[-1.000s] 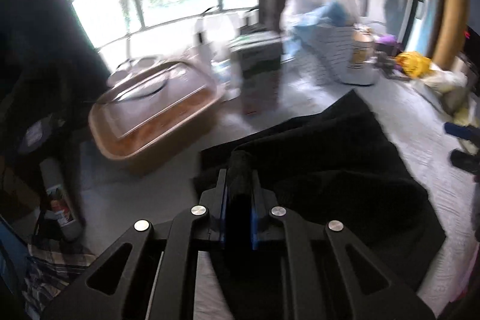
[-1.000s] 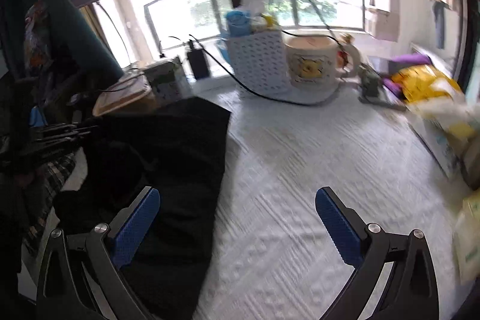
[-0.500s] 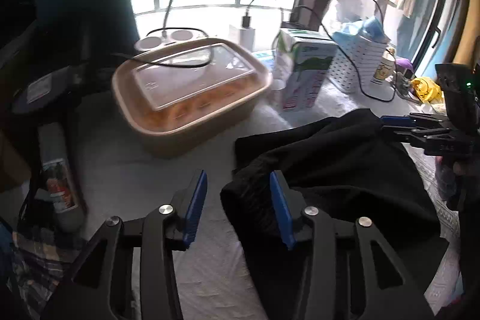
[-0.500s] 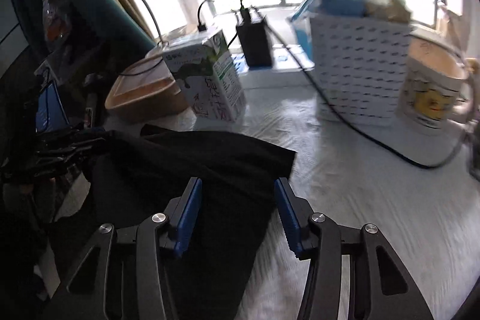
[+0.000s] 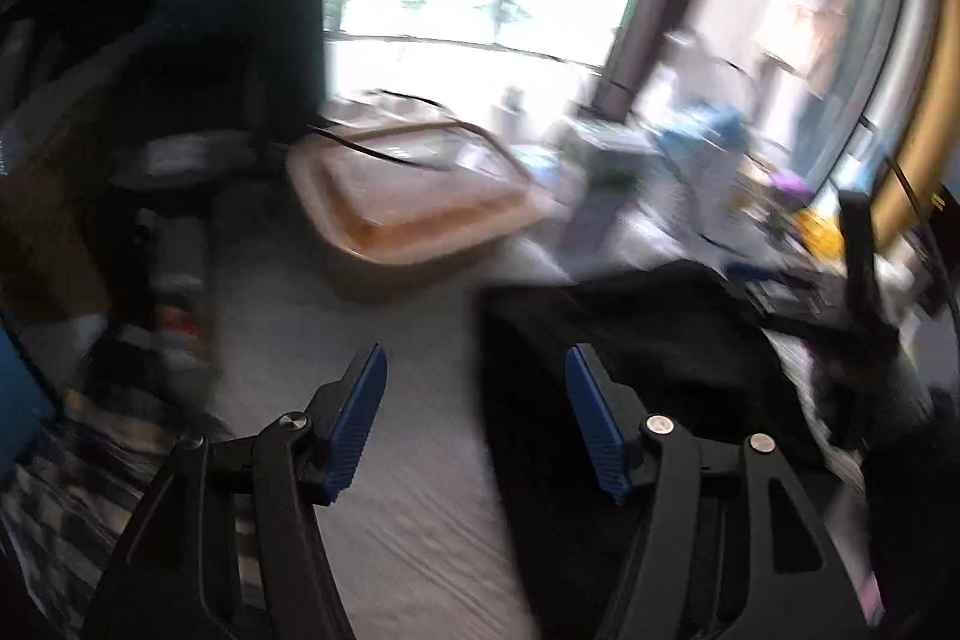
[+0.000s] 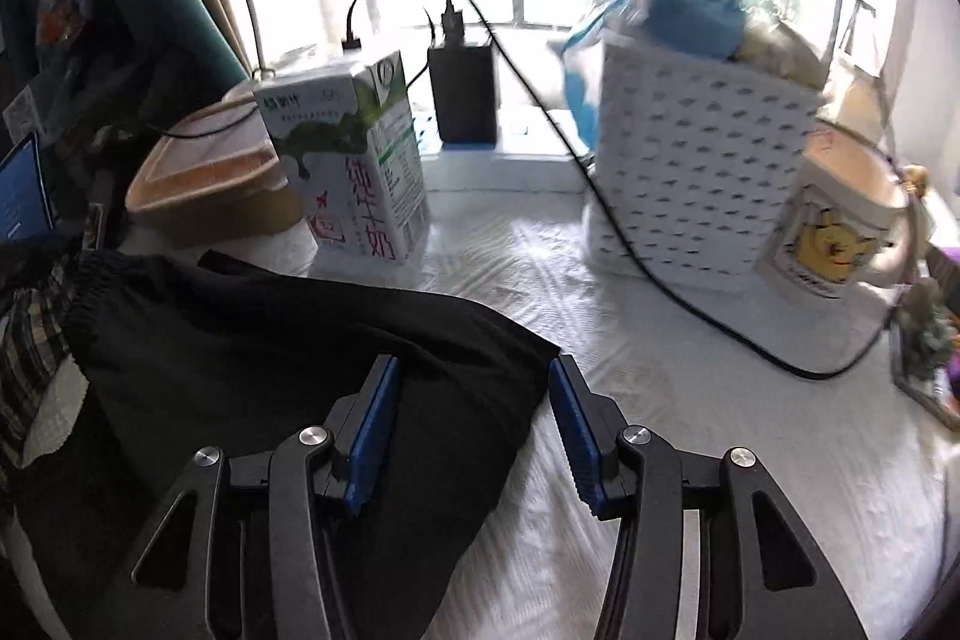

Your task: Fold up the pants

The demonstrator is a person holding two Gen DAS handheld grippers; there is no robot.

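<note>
The right gripper [image 6: 474, 415] sits nearest, its fingers half apart astride the right corner of the black pants [image 6: 288, 364], pads not pressing, probably lined up to pinch that edge for a fold. The left gripper [image 5: 474, 424], fingers just opened wider, holds nothing; the pants lie to its right on the white-covered table [image 6: 690, 400]. Farther back stand a milk carton [image 6: 354, 160] and white basket [image 6: 702, 172].

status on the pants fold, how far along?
Done: the black fabric pants lie doubled into a compact bundle on the white textured cover. In hand: nothing; the left gripper has just been opening, jaws empty beside the bundle's edge, and the right gripper straddles the corner near the milk carton without pinching it. Left: probably a further fold.
</note>
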